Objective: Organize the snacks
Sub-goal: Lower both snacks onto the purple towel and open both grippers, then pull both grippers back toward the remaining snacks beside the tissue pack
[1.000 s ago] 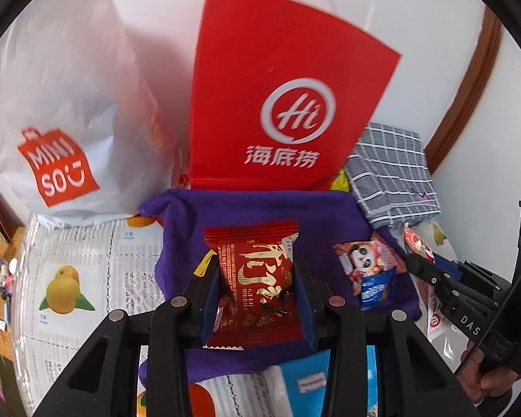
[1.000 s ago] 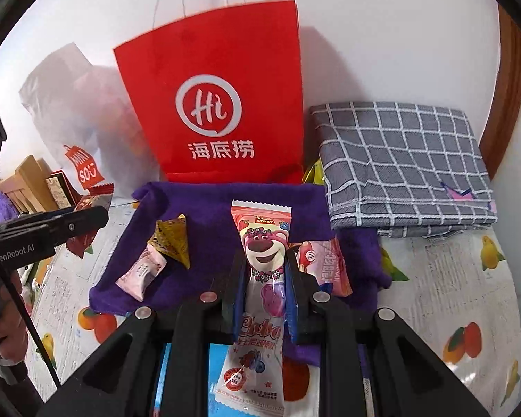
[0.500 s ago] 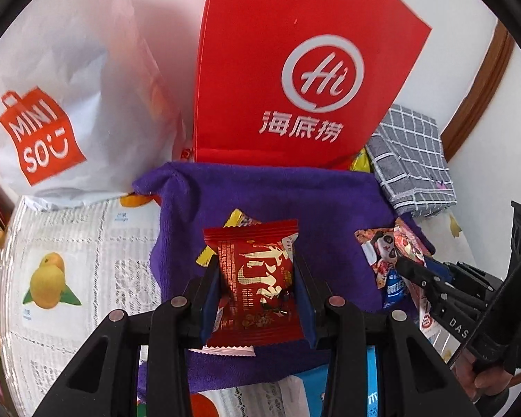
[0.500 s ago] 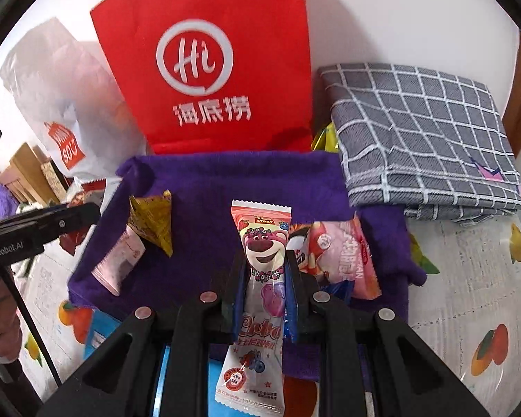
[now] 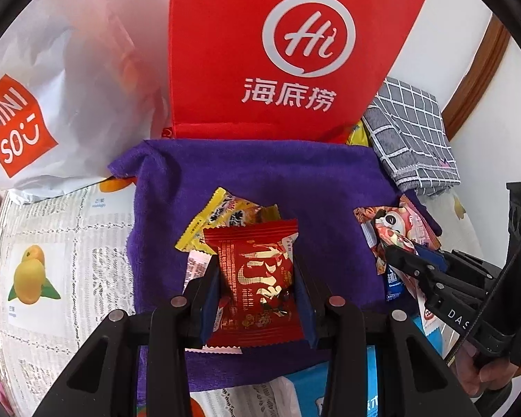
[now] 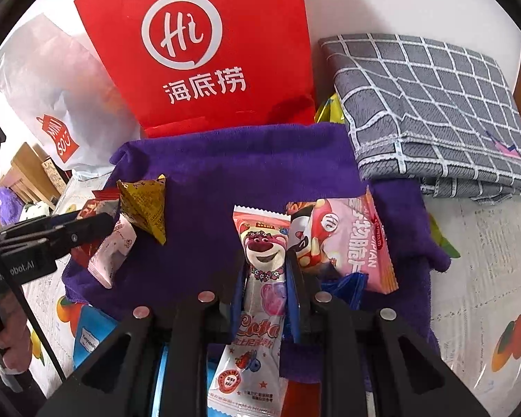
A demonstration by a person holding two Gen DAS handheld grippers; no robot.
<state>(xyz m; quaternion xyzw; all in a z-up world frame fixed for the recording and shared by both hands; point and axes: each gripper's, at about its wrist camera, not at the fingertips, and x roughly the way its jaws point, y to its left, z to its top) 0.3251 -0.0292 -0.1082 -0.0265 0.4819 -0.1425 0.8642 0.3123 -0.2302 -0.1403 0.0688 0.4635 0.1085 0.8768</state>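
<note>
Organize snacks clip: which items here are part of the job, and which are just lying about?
Job:
left hand-held gripper clamping red snack packet
right hand-held gripper clamping pink bear packet
purple towel
yellow packet
pink packet

Lying about:
red paper bag
white Miniso bag
grey checked cloth

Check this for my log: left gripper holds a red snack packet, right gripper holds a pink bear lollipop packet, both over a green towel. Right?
Not quite: the towel is purple, as both wrist views show. The left gripper does hold the red snack packet, and the right gripper the pink bear lollipop packet.
</note>
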